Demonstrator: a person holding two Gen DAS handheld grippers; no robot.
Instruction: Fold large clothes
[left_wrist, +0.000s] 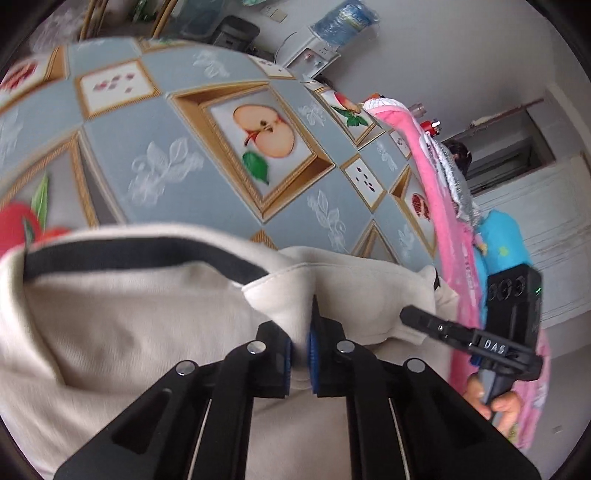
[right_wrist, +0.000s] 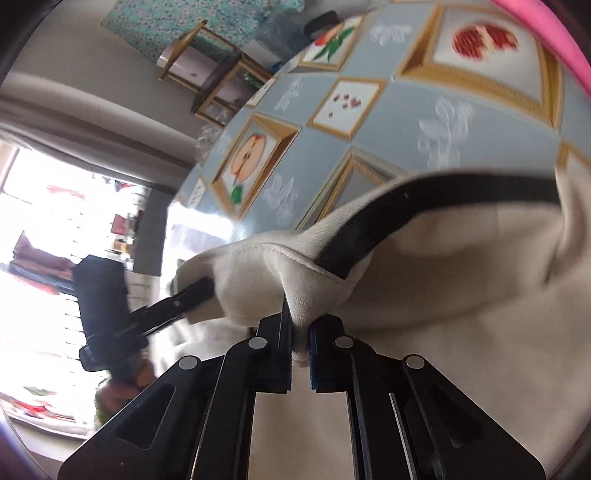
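A cream garment (left_wrist: 122, 332) with a black band (left_wrist: 140, 254) along its opening lies on the table's near side. My left gripper (left_wrist: 300, 343) is shut on a fold of that cream cloth, which bulges up between the blue pads. In the right wrist view the same cream garment (right_wrist: 461, 280) fills the lower right, its black band (right_wrist: 424, 206) curving across. My right gripper (right_wrist: 301, 343) is shut on a pinched ridge of the cloth. Each view shows the other gripper biting the garment's edge nearby: the right gripper (left_wrist: 410, 315) and the left gripper (right_wrist: 203, 290).
The table wears a grey-blue oilcloth (left_wrist: 221, 122) printed with framed fruit pictures. A pink garment (left_wrist: 436, 206) and a blue one (left_wrist: 498, 240) hang at the table's right edge. A water dispenser (left_wrist: 325, 40) stands behind. A wooden shelf (right_wrist: 218, 74) and a bright window (right_wrist: 55, 221) lie beyond.
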